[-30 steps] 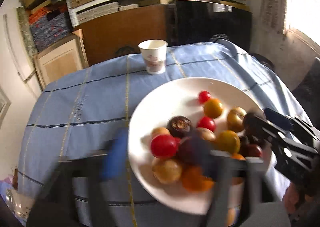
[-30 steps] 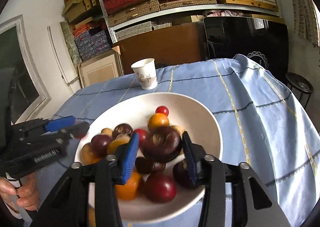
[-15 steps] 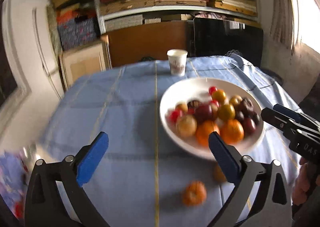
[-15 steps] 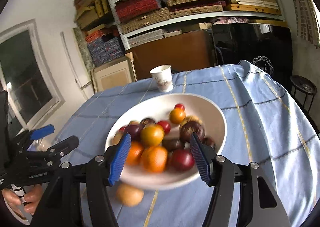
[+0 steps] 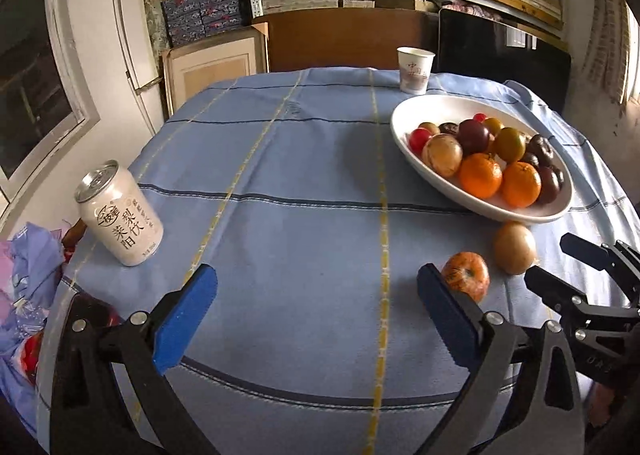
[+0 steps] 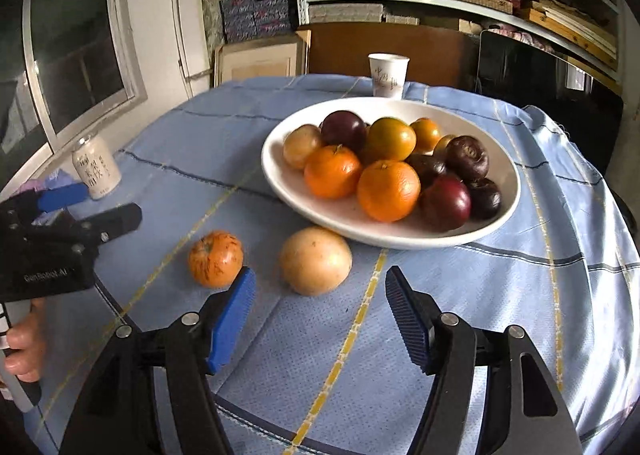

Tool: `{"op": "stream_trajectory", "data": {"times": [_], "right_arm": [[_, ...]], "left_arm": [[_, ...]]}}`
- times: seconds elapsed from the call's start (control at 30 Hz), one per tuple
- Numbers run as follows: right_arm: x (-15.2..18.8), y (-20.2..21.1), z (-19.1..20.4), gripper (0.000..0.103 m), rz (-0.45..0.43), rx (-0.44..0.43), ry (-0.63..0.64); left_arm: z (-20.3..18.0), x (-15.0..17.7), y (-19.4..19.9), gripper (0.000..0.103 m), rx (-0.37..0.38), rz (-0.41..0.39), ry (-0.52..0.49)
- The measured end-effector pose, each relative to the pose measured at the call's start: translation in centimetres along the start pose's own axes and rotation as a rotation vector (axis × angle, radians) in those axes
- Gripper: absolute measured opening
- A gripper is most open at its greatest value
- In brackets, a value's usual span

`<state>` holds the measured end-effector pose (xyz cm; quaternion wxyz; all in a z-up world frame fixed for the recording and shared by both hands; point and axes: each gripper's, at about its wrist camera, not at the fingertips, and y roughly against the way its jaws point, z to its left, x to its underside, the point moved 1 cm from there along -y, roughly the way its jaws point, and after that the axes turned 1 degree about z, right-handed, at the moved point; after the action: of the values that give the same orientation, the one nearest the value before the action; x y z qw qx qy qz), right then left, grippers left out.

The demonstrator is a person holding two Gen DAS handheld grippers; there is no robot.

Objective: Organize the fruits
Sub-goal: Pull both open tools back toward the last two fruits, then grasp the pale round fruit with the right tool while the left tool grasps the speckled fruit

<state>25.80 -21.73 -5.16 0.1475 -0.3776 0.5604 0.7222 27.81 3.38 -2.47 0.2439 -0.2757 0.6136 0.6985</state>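
Two fruits sit outside the plate (image 6: 508,191); both tongs gape empty, right tongs (image 6: 320,315) just widening, so centre on the yellow fruit (image 6: 316,259) before squeezing.

Left gripper (image 5: 316,319) jaws wide, empty; right gripper (image 6: 320,315) just opening, empty

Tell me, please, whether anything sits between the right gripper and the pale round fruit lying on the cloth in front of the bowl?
Nothing visible does. The right gripper is open, with only bare tablecloth between it and the pale fruit; the striped orange fruit lies off to one side.
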Motion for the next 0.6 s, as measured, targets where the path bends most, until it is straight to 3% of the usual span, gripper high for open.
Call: {"op": "stream_trajectory", "data": {"times": [0.6], "right_arm": [[-1.7,-3.8,0.5,0.067,0.082,0.01,-0.013]], "left_arm": [[0.6,0.0,0.0,0.098,0.001,0.014,0.021]]}}
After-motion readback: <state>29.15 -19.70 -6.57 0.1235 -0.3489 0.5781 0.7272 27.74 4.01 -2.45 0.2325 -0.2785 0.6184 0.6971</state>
